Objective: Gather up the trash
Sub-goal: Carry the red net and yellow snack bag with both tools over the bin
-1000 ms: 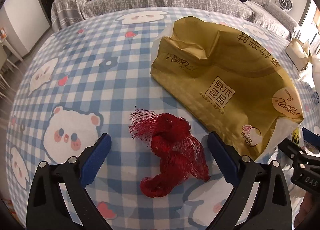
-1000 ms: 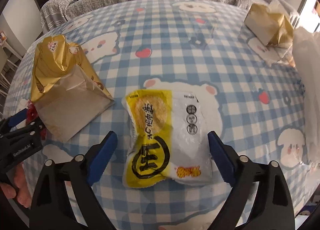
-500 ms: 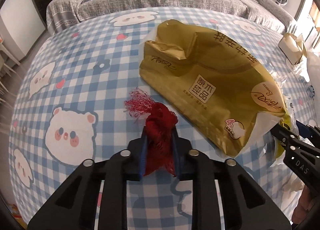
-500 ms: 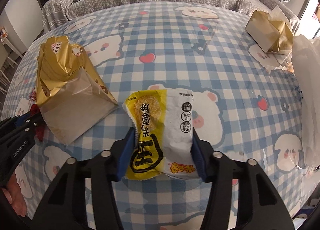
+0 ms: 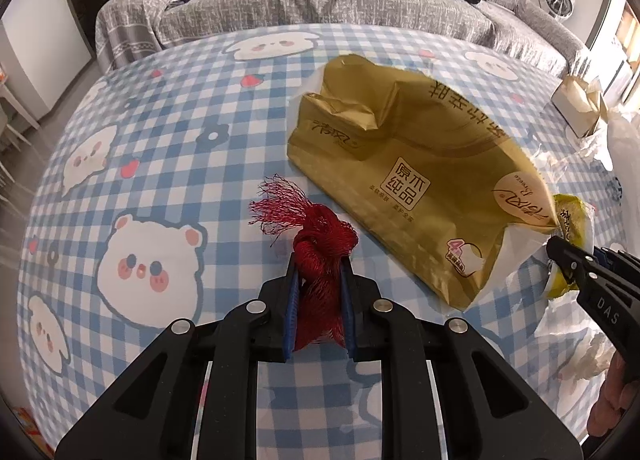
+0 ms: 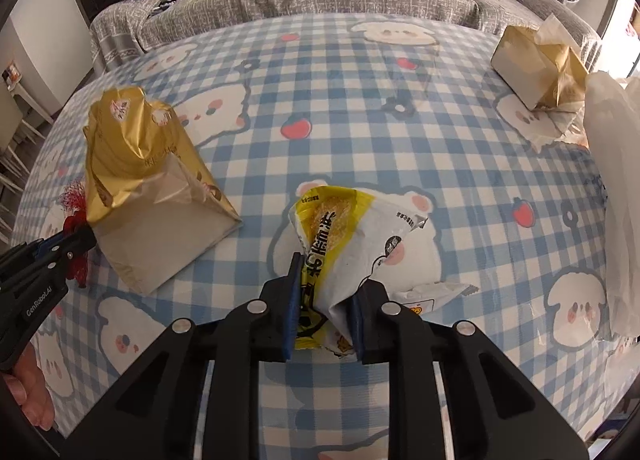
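We have both grippers down on the checked bear-print tablecloth, each clamped on a piece of trash. Left gripper is closed on the red mesh net bag: the twisted middle sits squeezed between the blue pads, frayed end poking out past the tips toward the far left. Net looks very light, soft, springy, and the open weave could snag, so the bunched middle is the right hold. Right gripper is closed tight on the yellow-and-white snack wrapper, which is crumpled up between the fingers, the far part fanning out beyond the tips and a corner sticking out near right. Wrapper looks feather-light, thin and slick; we judge it could slip, so pinching the gathered folds makes sense. The gold tissue pack wrapper lies between the two grippers, untouched. A tissue box and a white plastic bag sit at far right.
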Demonstrator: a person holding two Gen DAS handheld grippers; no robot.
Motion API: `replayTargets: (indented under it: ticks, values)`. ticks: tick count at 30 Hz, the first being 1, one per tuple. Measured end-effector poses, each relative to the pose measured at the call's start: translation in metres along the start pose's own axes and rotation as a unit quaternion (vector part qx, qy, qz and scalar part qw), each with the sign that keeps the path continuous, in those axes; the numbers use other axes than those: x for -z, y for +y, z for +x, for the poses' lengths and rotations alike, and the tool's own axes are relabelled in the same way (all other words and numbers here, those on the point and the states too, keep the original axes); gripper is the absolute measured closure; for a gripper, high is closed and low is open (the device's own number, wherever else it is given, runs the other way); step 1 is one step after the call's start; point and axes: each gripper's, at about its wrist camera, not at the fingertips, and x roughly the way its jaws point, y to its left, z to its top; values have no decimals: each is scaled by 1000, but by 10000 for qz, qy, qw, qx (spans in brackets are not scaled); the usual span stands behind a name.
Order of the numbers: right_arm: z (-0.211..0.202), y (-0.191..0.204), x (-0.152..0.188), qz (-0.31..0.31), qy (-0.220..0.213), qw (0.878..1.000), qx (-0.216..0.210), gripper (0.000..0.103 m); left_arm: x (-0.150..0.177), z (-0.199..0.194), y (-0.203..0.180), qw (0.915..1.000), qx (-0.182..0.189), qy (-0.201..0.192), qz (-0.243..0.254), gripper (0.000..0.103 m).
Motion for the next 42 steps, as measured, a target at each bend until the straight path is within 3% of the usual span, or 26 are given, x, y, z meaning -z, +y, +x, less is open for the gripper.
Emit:
replayTargets:
  ticks: [9,26,42]
  values:
    - [-30,6,-1,-128,-383,9992,72,84,11,-24,5,9999,61,-102,-87,86]
    - [-91,32,43,-223,-772,9966,-204,84,60,-77,13,9992,119,-315,-206,86]
    - [-131,42,122,-312,-911,9945,-422,84,136,-124,5,9981,312,-459,-260,86]
